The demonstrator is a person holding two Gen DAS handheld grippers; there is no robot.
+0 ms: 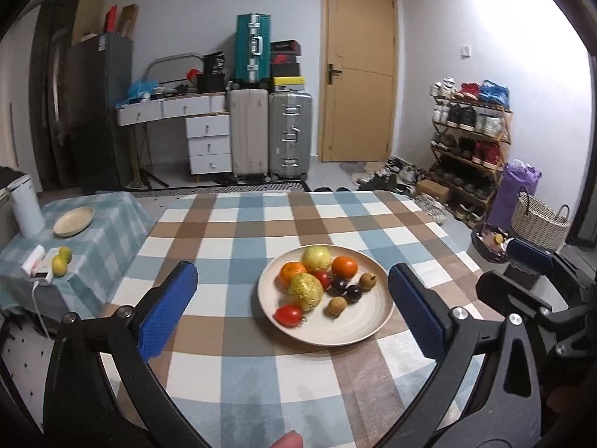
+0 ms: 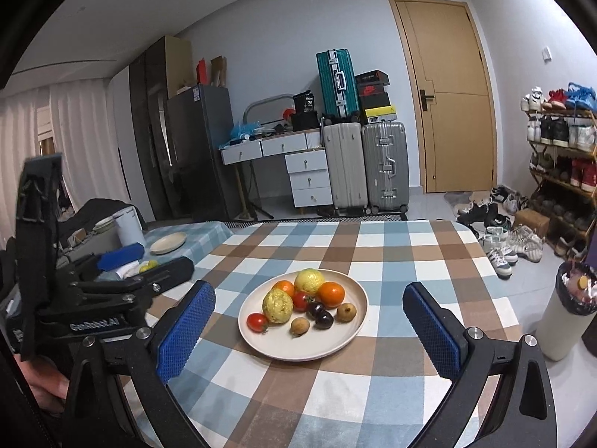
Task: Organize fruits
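Both grippers stand with jaws wide apart and nothing between the pads. Ahead of the left gripper (image 1: 293, 308), the plate (image 1: 358, 330) of fruit sits on the checked tablecloth (image 1: 231, 231), framed in the gap between the fingers but beyond their tips; the right gripper (image 2: 309, 326) frames it the same way.

This looks like the start of a pick: no fruit is gripped. The next move calls for choosing one piece, perhaps the outlying tomato (image 1: 288, 315), and reaching forward and down.

Left of the left jaws, a side table holds an empty plate (image 1: 73, 221) and small yellow-green fruits (image 1: 59, 264), shown clearly there. The right wrist view shows that plate (image 2: 168, 242) partly behind the left gripper, and alone shows a bin (image 2: 567, 313) to its right.
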